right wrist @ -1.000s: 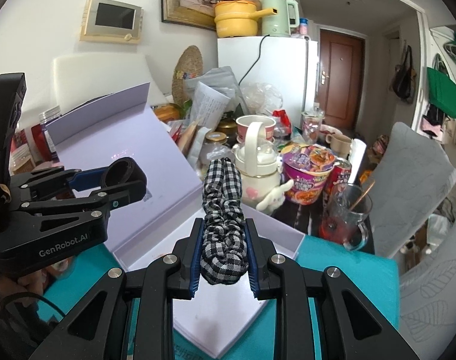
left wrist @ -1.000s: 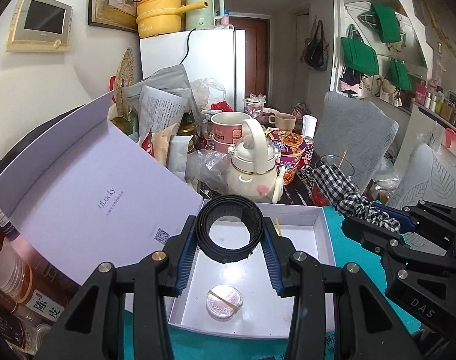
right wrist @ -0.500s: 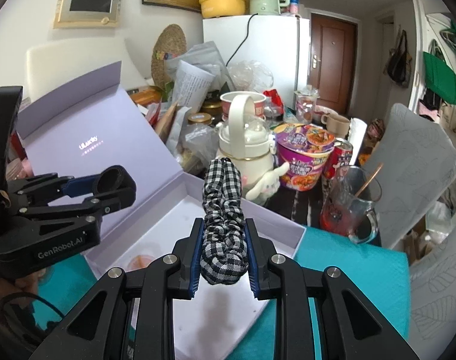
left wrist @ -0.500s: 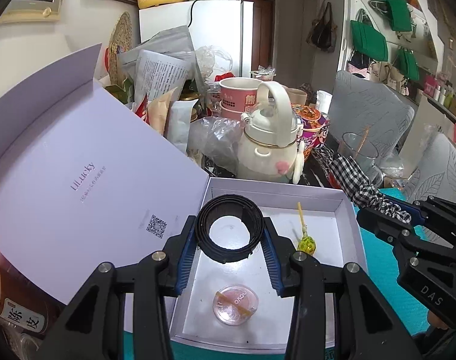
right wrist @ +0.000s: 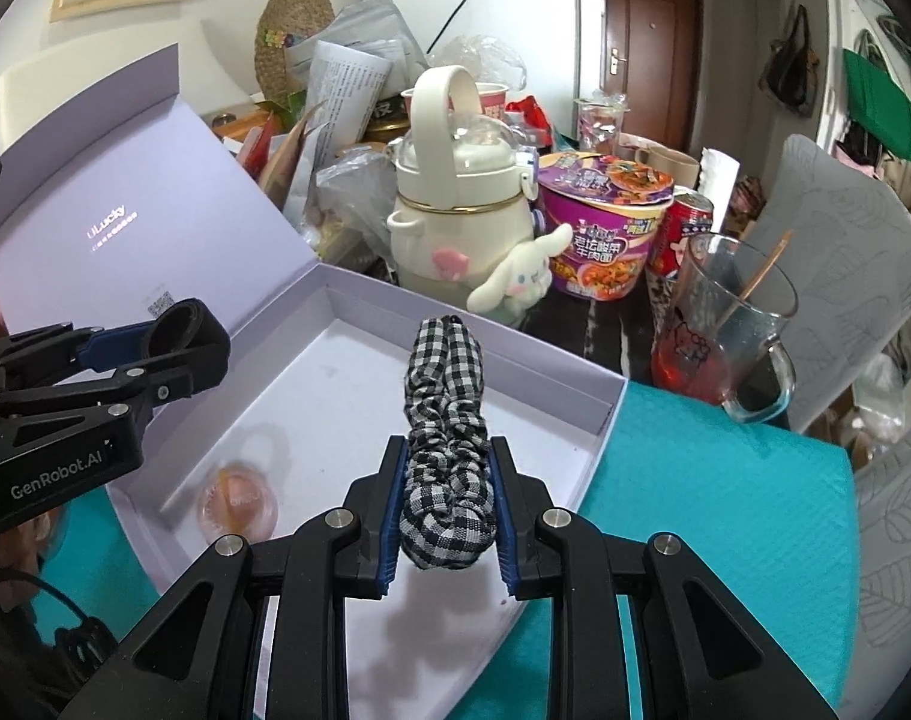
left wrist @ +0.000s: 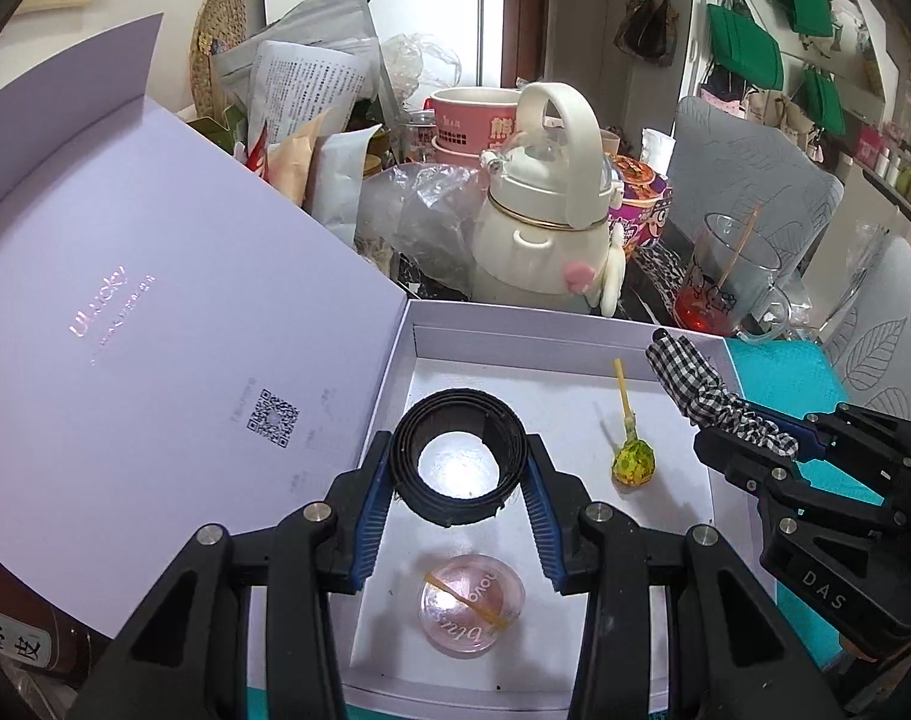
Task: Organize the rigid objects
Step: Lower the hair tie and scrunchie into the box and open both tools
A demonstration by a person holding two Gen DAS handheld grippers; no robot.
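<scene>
My left gripper (left wrist: 459, 474) is shut on a black ring-shaped band (left wrist: 459, 432) and holds it above the open white box (left wrist: 551, 330). In the box lie a clear pink round case (left wrist: 471, 605) and a green lollipop (left wrist: 632, 461). My right gripper (right wrist: 447, 468) is shut on a black-and-white checked scrunchie (right wrist: 446, 420) over the box's right side (right wrist: 599, 414). The right gripper with the scrunchie also shows in the left wrist view (left wrist: 749, 426). The left gripper with the band shows in the right wrist view (right wrist: 173, 336).
The box lid (left wrist: 155, 324) stands open at the left. Behind the box are a cream kettle-shaped bottle (left wrist: 545, 228), a noodle cup (right wrist: 605, 222), a glass mug (right wrist: 725, 324), a red can (right wrist: 683, 234) and bags. A teal mat (right wrist: 713, 540) lies under the box.
Both grippers have moved forward and down over the box, each still holding its object. The lollipop has come into the left wrist view.
</scene>
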